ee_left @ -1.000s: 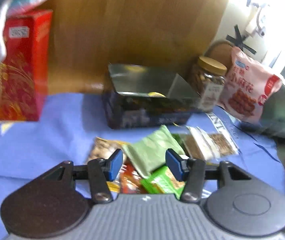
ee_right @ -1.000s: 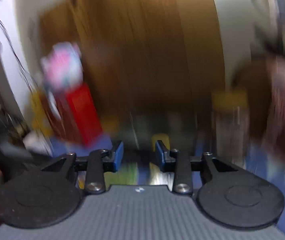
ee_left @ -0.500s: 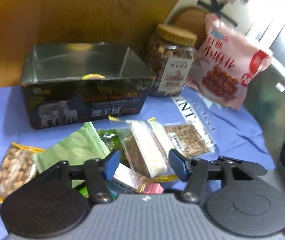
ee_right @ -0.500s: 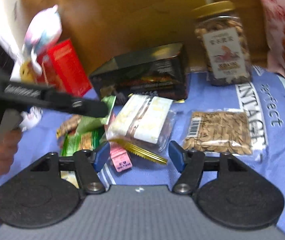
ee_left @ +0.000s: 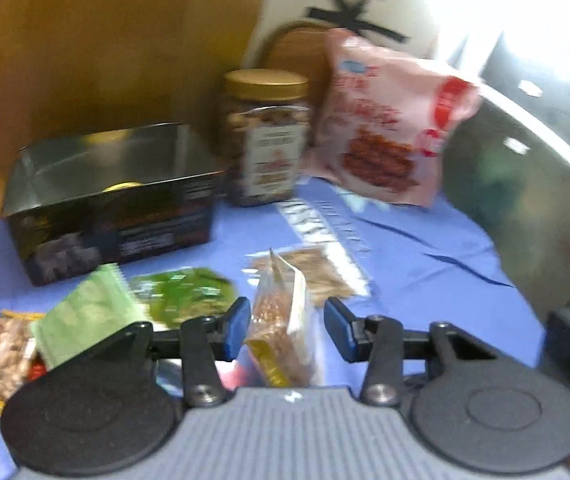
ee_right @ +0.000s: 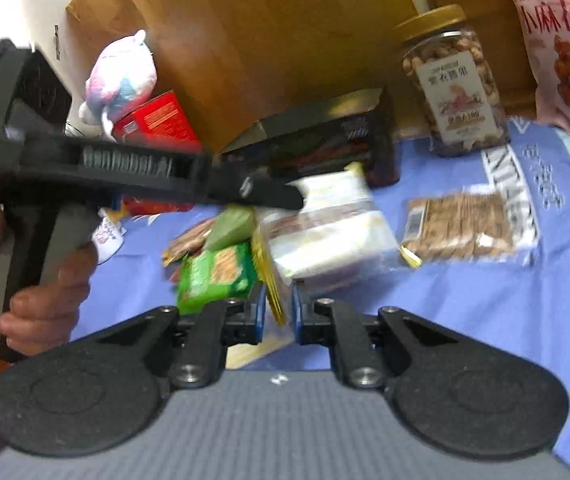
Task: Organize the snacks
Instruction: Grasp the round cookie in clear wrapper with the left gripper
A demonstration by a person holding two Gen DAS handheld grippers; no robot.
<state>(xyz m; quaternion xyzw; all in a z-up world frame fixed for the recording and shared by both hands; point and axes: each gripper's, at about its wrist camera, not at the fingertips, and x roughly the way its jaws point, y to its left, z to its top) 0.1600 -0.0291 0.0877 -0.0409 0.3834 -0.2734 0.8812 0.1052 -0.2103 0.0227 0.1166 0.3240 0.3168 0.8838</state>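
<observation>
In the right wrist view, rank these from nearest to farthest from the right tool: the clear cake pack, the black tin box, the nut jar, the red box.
1. Clear cake pack: its gold edge sits between the closing jaws of the right tool.
2. Black tin box: behind the pack, centre.
3. Nut jar, back right, and red box, back left: too close to call.
</observation>
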